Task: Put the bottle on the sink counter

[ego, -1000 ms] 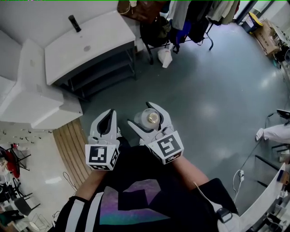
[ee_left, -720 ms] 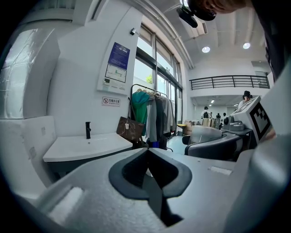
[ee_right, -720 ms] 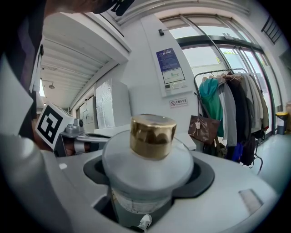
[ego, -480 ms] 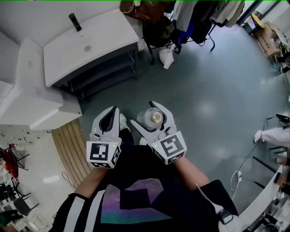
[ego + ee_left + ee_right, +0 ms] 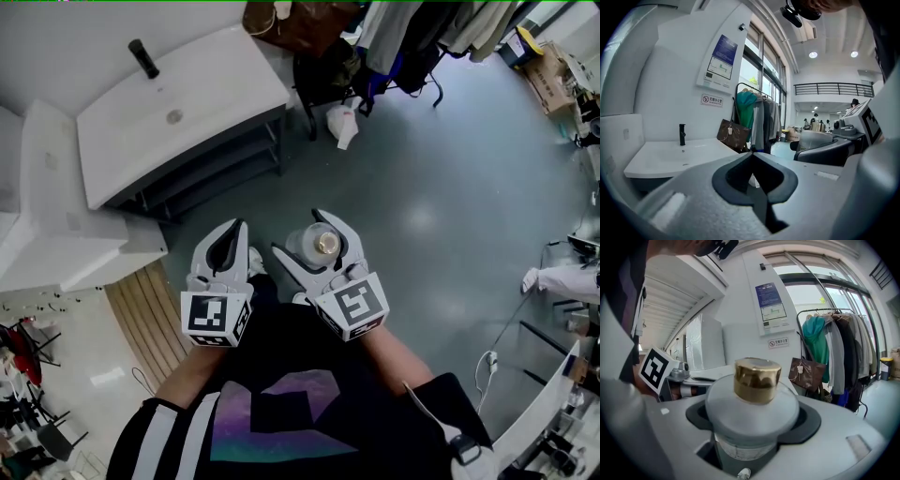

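Observation:
A pale bottle with a gold cap stands upright between the jaws of my right gripper, which is shut on it, held above the grey floor. In the right gripper view the bottle fills the middle. My left gripper is beside it on the left, jaws closed together with nothing in them. The white sink counter with a black tap and a drain lies ahead at the upper left; it also shows in the left gripper view as the sink counter.
A dark shelf frame sits under the sink. A white cabinet stands at the left. A clothes rack with hanging garments, a brown bag and a white bag stand behind the sink. Cardboard boxes are far right.
The view has shifted a little, so the sink counter sits slightly further left and up. Both grippers keep their hold and place in front of the body.

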A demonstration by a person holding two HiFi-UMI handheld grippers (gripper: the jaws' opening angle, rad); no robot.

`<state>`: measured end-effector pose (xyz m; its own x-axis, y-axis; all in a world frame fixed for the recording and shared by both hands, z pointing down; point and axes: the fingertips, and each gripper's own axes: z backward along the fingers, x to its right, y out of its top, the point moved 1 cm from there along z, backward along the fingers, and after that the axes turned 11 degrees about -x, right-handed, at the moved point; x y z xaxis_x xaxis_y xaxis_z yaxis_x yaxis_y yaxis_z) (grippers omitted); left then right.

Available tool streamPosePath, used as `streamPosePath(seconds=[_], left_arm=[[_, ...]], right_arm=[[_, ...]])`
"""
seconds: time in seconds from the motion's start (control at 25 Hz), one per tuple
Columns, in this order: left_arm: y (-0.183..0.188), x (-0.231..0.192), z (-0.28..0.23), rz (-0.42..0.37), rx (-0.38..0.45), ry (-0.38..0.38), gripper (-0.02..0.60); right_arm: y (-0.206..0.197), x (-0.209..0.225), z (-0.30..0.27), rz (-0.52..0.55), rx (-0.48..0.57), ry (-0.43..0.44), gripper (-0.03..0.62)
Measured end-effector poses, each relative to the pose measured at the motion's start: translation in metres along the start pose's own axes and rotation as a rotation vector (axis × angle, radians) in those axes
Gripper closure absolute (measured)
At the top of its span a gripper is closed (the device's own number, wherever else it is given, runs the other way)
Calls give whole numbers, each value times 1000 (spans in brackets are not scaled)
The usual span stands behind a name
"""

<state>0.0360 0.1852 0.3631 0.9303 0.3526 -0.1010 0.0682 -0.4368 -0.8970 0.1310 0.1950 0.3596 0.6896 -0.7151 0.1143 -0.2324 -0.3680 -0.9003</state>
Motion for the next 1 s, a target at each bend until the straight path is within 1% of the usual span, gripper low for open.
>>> streamPosePath(seconds=[0.2, 0.36, 0.52, 0.76, 0.88, 1.0], left_arm=[[20, -27, -26, -1, -2, -24, 578], [37, -54, -37, -10, 5, -37, 578], [51, -83, -45, -22, 23, -40, 578], [65, -131, -48, -36, 47, -29, 578], [67, -154, -46, -26, 57, -14, 578], [69, -169, -43, -9, 72, 3, 578]], right_arm=[[20, 19, -29, -17, -3, -28, 237], [40, 25, -56, -23, 2, -47, 237], [62, 23, -85, -6, 14, -51, 237], [83, 16, -126, 2, 33, -64, 237], [92, 8, -145, 10, 42, -62, 237], [99, 0, -157, 38, 28, -42, 237]])
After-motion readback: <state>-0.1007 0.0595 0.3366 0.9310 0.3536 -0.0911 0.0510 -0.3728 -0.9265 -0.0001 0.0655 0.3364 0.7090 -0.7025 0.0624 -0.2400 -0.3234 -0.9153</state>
